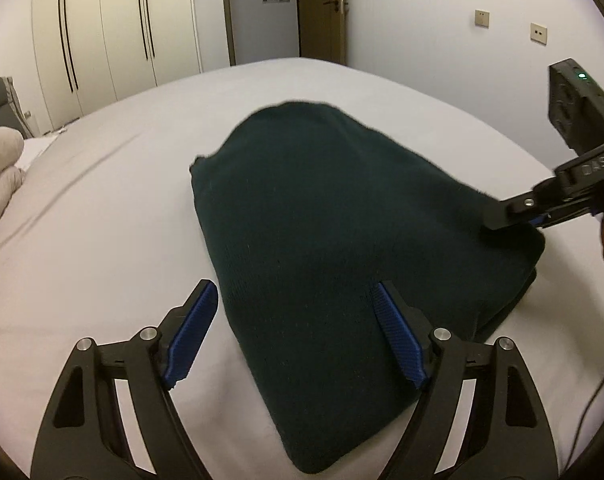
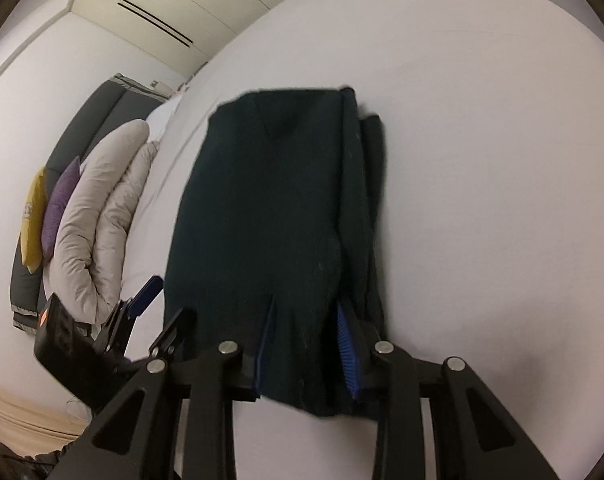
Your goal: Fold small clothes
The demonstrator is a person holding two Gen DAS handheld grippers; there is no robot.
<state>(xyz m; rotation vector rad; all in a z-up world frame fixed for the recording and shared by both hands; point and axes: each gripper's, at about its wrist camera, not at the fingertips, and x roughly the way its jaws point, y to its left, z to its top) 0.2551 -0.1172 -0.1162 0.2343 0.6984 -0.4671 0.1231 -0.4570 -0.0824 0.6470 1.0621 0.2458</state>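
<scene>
The left tool (image 1: 294,300) is seen nearest, its blue pads spread apart, one pressed against the near fold of the dark green garment (image 1: 342,240), the other over the bed (image 1: 102,220). The right tool (image 2: 306,320) is clamped on the garment's edge (the letters "DAS" are read on its arm in the left view). The garment is laid folded on the grey sheet; its weave is blurred. Beyond, a rolled duvet (image 2: 98,216), cushions (image 2: 60,204) and a wardrobe (image 1: 102,32) are partly cut off.
</scene>
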